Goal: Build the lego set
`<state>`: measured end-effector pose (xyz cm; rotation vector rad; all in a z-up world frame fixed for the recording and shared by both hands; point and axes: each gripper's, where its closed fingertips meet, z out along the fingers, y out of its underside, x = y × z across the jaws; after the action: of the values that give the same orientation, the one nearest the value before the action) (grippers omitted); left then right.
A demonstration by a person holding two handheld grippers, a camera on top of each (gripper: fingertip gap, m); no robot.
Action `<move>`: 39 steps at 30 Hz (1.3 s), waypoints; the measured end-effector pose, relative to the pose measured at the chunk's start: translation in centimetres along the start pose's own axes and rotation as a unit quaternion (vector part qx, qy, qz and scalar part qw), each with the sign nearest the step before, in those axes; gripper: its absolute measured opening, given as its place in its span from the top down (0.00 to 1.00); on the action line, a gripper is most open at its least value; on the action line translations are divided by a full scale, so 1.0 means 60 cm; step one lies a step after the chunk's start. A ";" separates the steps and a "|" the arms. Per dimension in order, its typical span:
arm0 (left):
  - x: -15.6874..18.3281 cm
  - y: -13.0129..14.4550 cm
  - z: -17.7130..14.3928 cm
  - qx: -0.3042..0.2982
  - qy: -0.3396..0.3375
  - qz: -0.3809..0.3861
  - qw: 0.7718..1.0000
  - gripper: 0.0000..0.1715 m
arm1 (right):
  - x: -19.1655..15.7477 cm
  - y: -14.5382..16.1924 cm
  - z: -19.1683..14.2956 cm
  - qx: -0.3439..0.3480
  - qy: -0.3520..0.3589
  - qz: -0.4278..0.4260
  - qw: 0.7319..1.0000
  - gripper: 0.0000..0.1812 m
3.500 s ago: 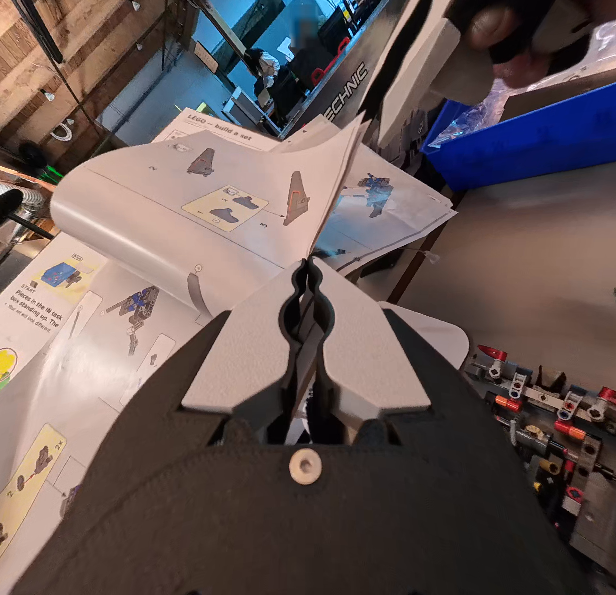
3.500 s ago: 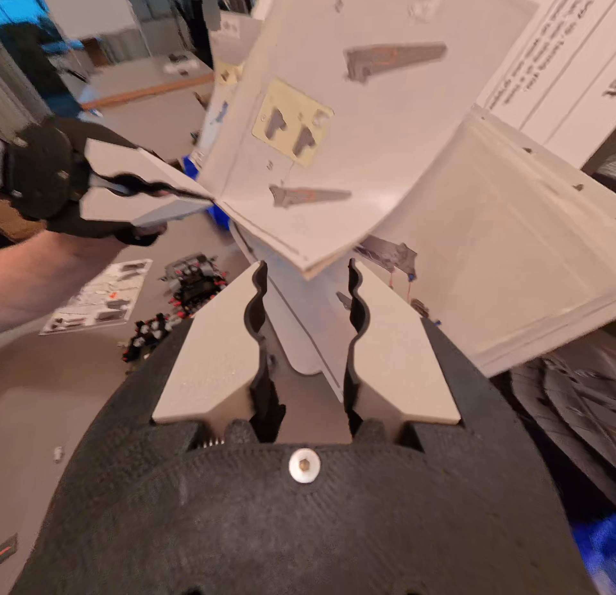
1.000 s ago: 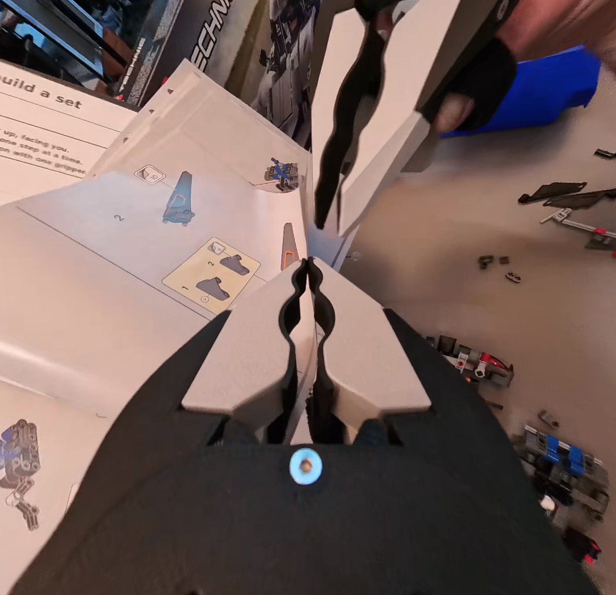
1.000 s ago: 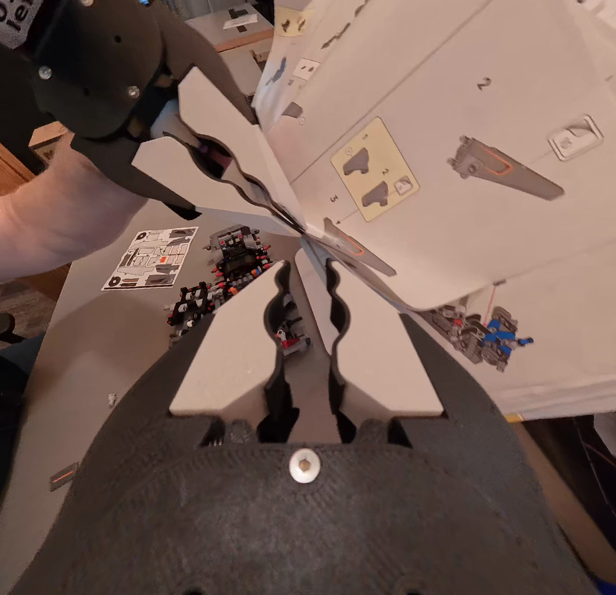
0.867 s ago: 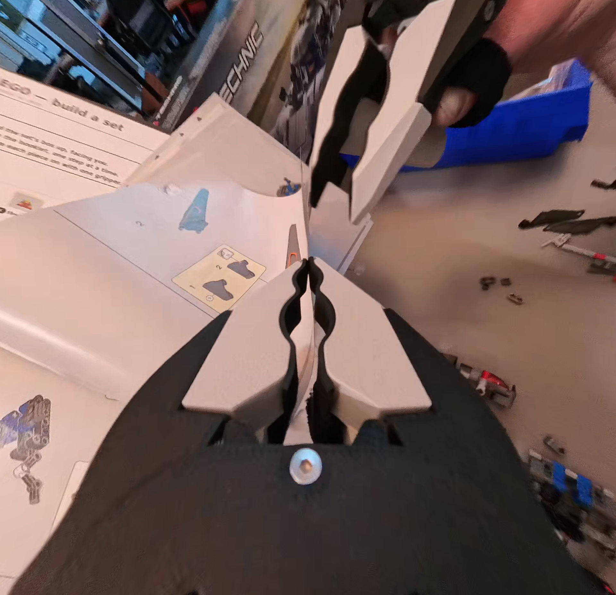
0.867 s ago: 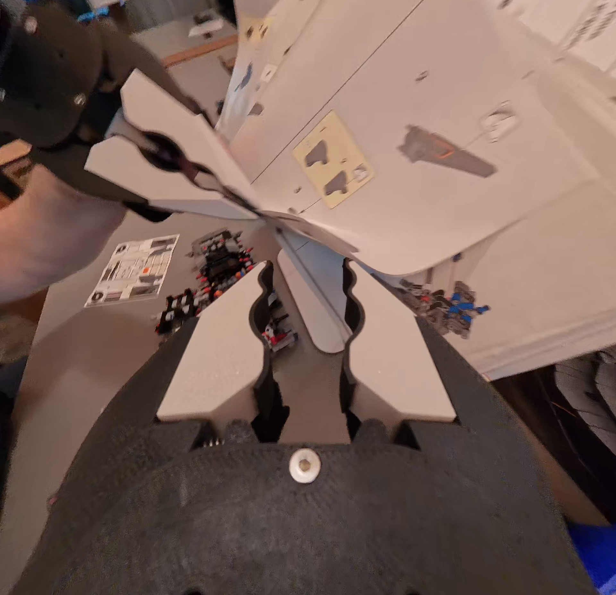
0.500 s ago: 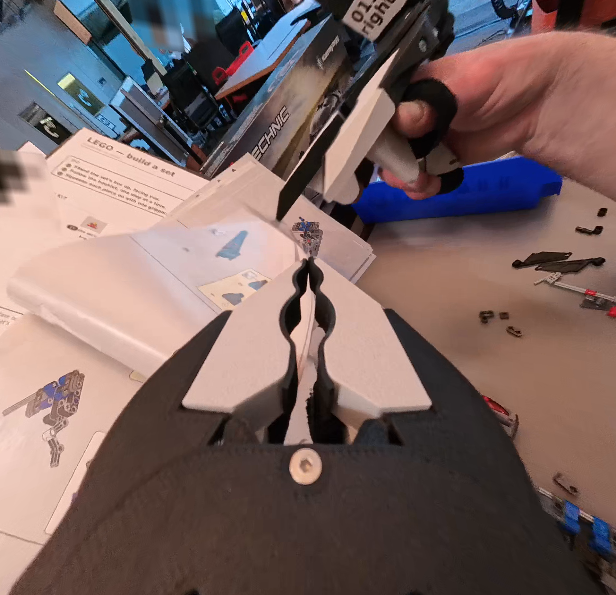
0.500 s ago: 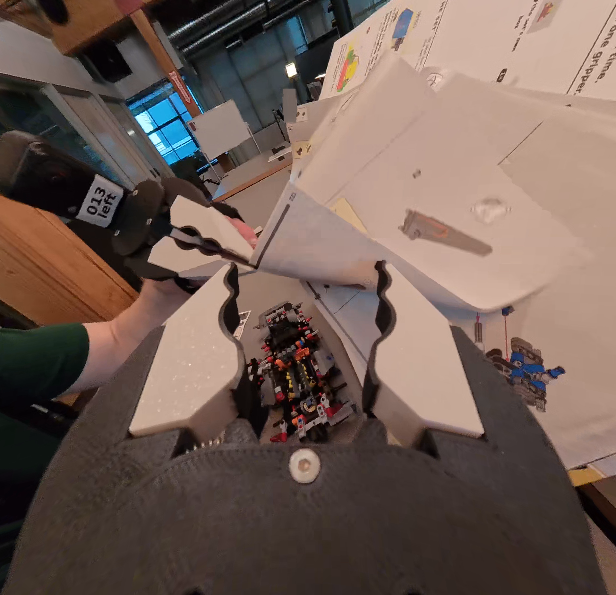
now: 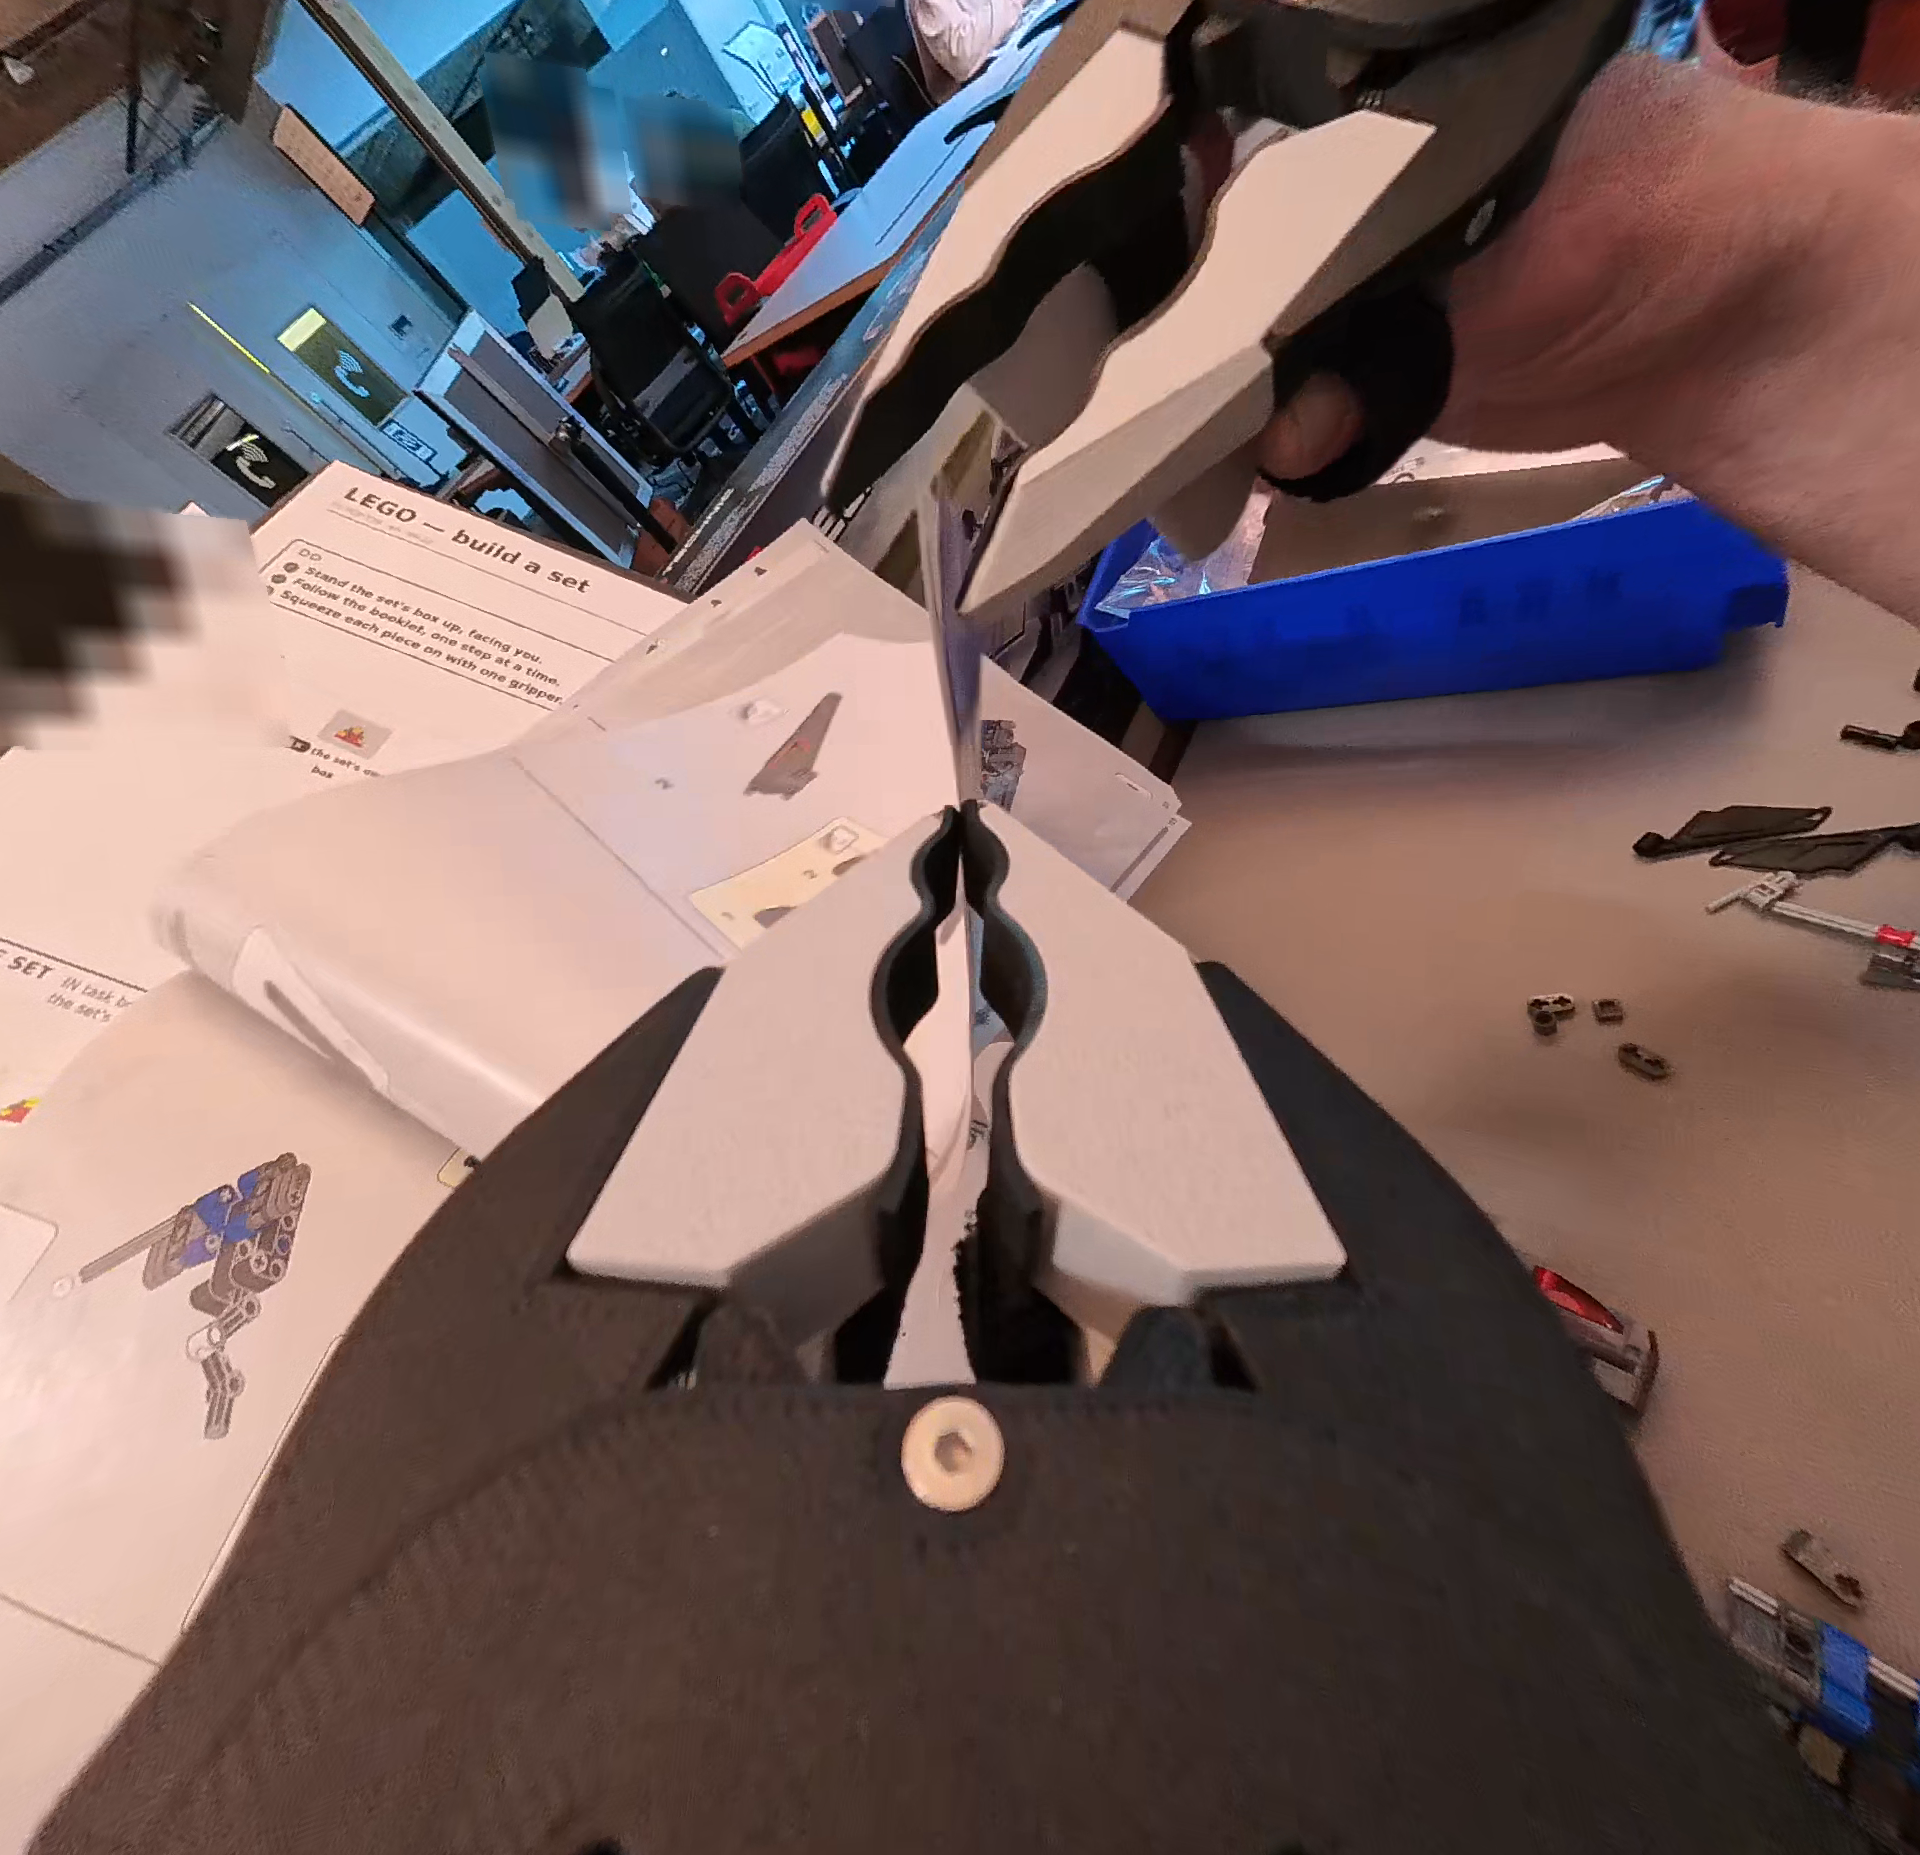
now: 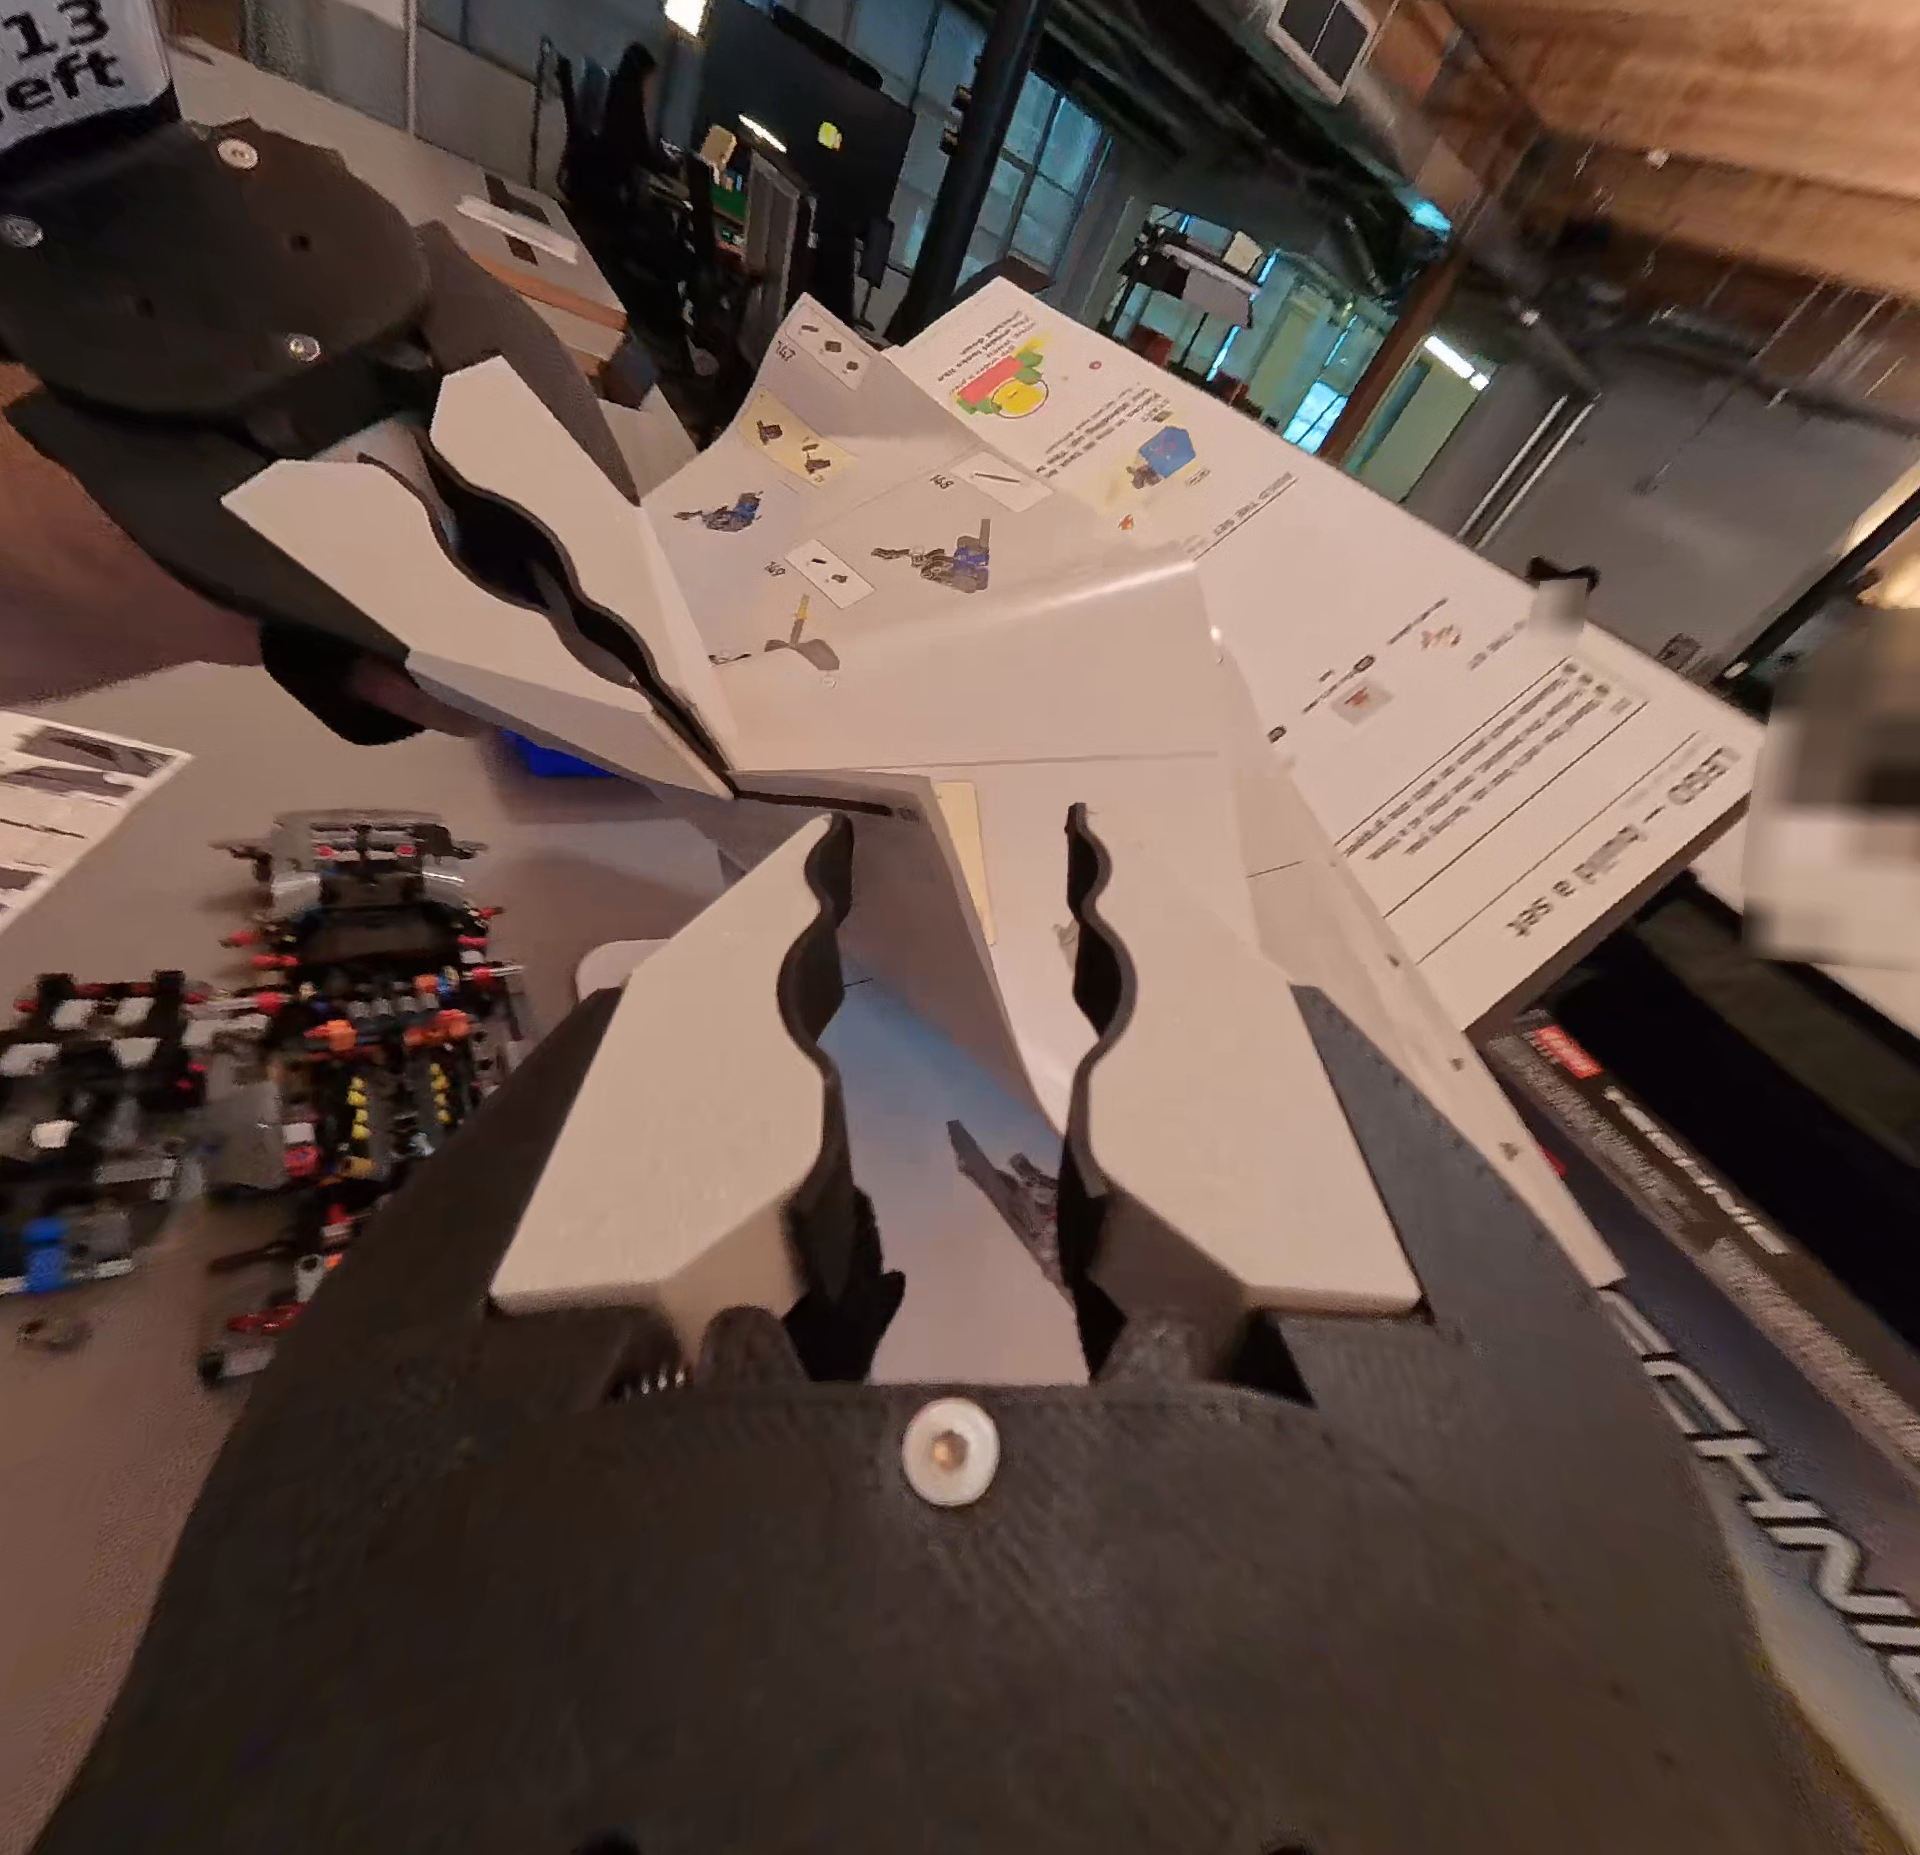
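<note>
Along the left wrist view, the left gripper (image 9: 958, 818) was pinched on a page edge of the instruction booklet (image 9: 499, 901), lifting it to turn. From the right wrist view, the right gripper (image 10: 951, 818) stood wide, straddling the page to take it; the part-built lego model (image 10: 353, 995) sat on the table (image 10: 125, 1493).

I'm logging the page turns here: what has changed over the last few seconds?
The left gripper stays shut on the booklet page, now lifted nearly edge-on. The right gripper, jaws wider than a second ago, has come over the page's edge without gripping it. The booklet and blue bin stayed put.
</note>
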<state>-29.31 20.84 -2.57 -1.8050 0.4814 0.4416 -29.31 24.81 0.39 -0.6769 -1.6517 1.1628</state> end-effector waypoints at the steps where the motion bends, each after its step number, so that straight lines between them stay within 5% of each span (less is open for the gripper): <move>1: -0.001 0.000 0.000 0.000 -0.001 -0.002 1.000 1.00 | -0.001 -0.005 -0.002 0.003 0.006 -0.017 1.000 0.79; 8: -0.011 -0.010 -0.002 0.017 0.011 -0.044 0.999 1.00 | -0.011 -0.028 -0.012 0.018 0.034 -0.106 0.994 0.87; 39: -0.007 -0.015 -0.011 0.020 0.024 -0.036 0.999 1.00 | -0.019 -0.028 -0.014 0.005 0.042 -0.153 0.987 1.00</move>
<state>-29.14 20.45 -1.46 -1.7909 0.4540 0.3371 -27.97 23.53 1.55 -0.4386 -1.6104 0.9091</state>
